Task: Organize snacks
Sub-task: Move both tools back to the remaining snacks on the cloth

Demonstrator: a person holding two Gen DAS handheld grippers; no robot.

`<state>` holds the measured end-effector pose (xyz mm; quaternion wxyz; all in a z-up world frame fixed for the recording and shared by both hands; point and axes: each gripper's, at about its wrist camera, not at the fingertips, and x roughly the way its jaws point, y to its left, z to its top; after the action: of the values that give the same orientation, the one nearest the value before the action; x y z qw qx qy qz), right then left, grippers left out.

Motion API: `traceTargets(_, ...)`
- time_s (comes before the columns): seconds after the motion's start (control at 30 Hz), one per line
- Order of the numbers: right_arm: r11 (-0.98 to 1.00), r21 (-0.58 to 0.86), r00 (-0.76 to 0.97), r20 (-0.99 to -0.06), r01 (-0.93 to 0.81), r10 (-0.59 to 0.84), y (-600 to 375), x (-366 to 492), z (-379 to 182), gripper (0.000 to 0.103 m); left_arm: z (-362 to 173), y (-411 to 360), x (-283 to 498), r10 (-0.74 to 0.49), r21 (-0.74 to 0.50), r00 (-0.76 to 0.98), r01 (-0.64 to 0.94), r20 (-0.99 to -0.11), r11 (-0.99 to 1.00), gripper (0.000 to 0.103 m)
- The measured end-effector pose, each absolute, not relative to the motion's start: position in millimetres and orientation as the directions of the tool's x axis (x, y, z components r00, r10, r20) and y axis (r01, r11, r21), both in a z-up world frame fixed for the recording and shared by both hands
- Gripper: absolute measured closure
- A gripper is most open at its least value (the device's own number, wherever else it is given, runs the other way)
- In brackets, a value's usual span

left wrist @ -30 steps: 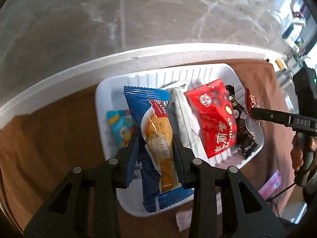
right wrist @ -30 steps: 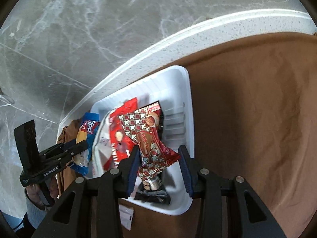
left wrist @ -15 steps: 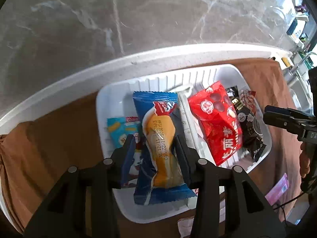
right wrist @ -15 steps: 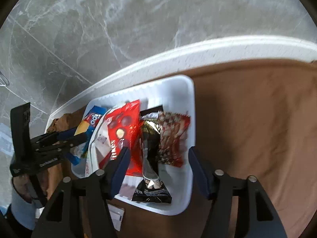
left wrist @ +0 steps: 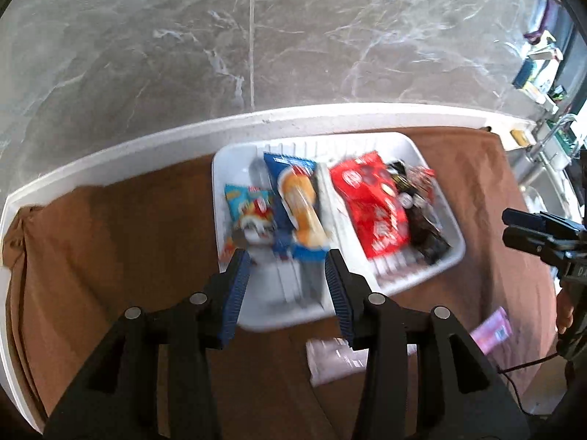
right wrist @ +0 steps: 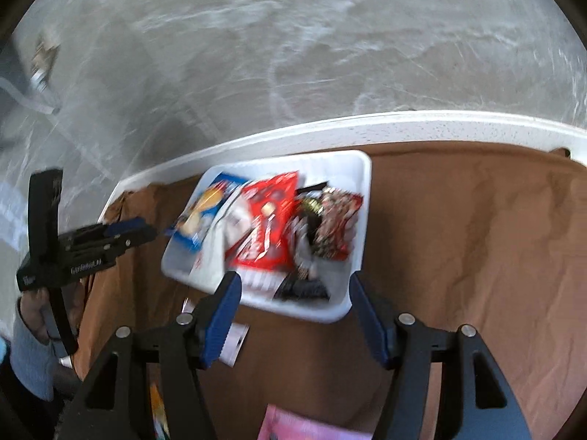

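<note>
A white tray (left wrist: 234, 157) on the brown cloth holds several snack packets. A blue cake packet (left wrist: 297, 201) lies left of centre, beside a light-blue packet (left wrist: 249, 209). To its right are a red packet (left wrist: 370, 201) and a black one (left wrist: 422, 220). My left gripper (left wrist: 287, 260) hangs open above the tray's near edge with nothing between its fingers. In the right wrist view the red patterned packet (right wrist: 335, 220) rests at the right end of the tray (right wrist: 363, 190). My right gripper (right wrist: 292, 282) stands open and empty above the tray's near rim.
A brown cloth (right wrist: 477, 238) covers the white table, whose edge (left wrist: 146, 143) runs behind the tray, with grey marble floor beyond. A pink packet (left wrist: 491, 330) and a white sachet (left wrist: 334, 359) lie on the cloth in front of the tray.
Both grippers opened and let go: the blue cake packet and the red patterned packet now lie in the tray. Both hands drew back and upward, so the tray looks smaller.
</note>
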<state>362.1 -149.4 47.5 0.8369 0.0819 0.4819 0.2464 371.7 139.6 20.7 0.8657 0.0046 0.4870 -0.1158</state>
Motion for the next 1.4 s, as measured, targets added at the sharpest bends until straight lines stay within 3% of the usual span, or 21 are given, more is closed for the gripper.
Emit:
traceTargets(0.3,0.779,0.298,0.298,-0.802,-0.551,0.518,-114.2,261.7,46.7,0.039,12.3,122.3,261.4,-0.243,-0.154,0.45,0.225,-0.859,0.962,0.061)
traceTargets(0.63,0.677,0.187,0.192,-0.876,-0.712,0.443,-73.6,173.7,-0.1,0.039,-44.6,127.7,141.4,-0.2,-0.131,0.315,0.227,-0.928,0.965,0.061)
traceTargets(0.87,0.674,0.172,0.17,-0.896,-0.719,0.41,-66.6,158.9,-23.9,0.039,-72.2,143.9,109.3,-0.133,-0.079,0.277,0.197,-0.952,0.977,0.061)
traceTargets(1.4,0.699,0.135,0.184,-0.914,-0.702,0.361,-55.5,156.0,-41.8,0.039,-94.2,139.9,106.5,-0.135,-0.064,0.244,0.279,-0.96,0.958,0.061)
